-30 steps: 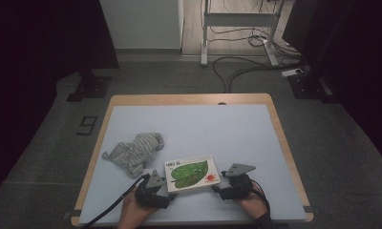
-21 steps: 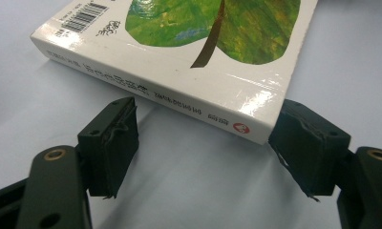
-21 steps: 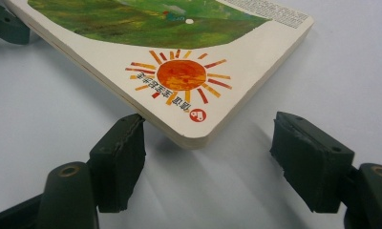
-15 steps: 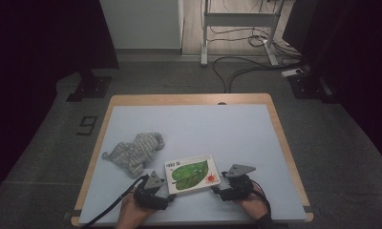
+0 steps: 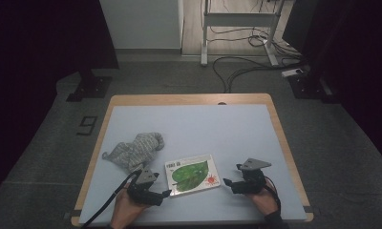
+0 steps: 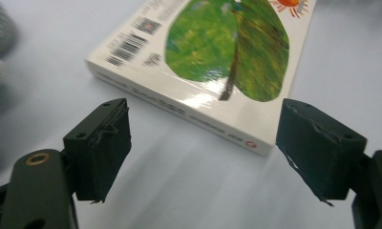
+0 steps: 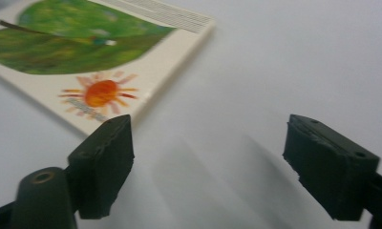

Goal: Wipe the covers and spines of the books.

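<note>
The tabletop [image 5: 237,129], pale blue with a wooden edge, stands on a grey floor in a dim room; a white cabinet [image 5: 141,24] and a metal frame with loose cables [image 5: 237,71] lie beyond its far side. Near the front edge a picture book [image 5: 193,174] lies flat, cover up with a big green leaf and a small red sun, its long axis running left to right between the two hands. A crumpled grey cloth [image 5: 134,150] sits just behind and to the left of it, apart from both hands.

The left gripper [image 5: 163,194] is the nearer one: it sits just off the book's front left corner, jaws spread, having just been opening, with nothing between them. In the left gripper view the book's spine edge lies straight ahead of that gap. The right gripper [image 5: 228,183] is a little clear of the book's right short edge, jaws also just widened and empty; the sun corner lies ahead and to its left. I'd judge the left hand best placed to take the book.
</note>
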A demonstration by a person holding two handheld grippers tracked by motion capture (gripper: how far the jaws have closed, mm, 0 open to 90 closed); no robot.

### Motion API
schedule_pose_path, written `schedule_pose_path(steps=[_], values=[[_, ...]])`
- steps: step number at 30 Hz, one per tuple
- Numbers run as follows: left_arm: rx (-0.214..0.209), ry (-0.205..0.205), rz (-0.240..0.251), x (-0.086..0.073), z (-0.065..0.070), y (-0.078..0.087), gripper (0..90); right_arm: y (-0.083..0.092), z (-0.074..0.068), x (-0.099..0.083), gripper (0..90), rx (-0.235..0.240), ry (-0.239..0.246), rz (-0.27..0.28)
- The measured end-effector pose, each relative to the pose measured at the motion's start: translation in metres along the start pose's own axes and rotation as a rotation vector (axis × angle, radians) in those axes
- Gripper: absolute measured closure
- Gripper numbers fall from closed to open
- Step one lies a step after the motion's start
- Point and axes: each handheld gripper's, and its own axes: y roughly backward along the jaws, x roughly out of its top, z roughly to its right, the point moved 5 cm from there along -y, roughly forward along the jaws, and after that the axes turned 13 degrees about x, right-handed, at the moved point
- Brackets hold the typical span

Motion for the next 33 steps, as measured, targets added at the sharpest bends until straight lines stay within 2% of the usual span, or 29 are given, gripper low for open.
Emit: schedule_pose_path(steps=[5, 8, 12, 15, 22, 27, 33], values=[[0.033, 0.009, 0.013, 0.006, -0.015, 0.010, 15.9, 0.009, 0.018, -0.005, 12.1, -0.083, -0.032, -0.011], [0.044, 0.025, 0.016, 0.011, -0.024, 0.016, 14.8, 0.010, 0.025, -0.009, 1.8, -0.111, -0.049, -0.032], [0.074, 0.026, 0.007, 0.015, -0.036, 0.020, 14.0, 0.007, 0.028, -0.012, 0.0, -0.099, -0.072, -0.065], [0.078, 0.034, 0.007, 0.017, -0.044, 0.024, 11.5, 0.004, 0.026, -0.013, 0.0, -0.121, -0.050, -0.100], [0.104, 0.076, -0.009, 0.020, -0.072, 0.025, 6.0, 0.004, 0.026, -0.013, 0.0, -0.122, -0.048, -0.095], [0.125, 0.110, -0.013, 0.023, -0.093, 0.022, 6.7, 0.004, 0.026, -0.013, 0.0, -0.122, -0.047, -0.094], [0.152, 0.132, -0.017, 0.031, -0.117, 0.019, 9.4, 0.004, 0.026, -0.013, 0.0, -0.122, -0.046, -0.094]])
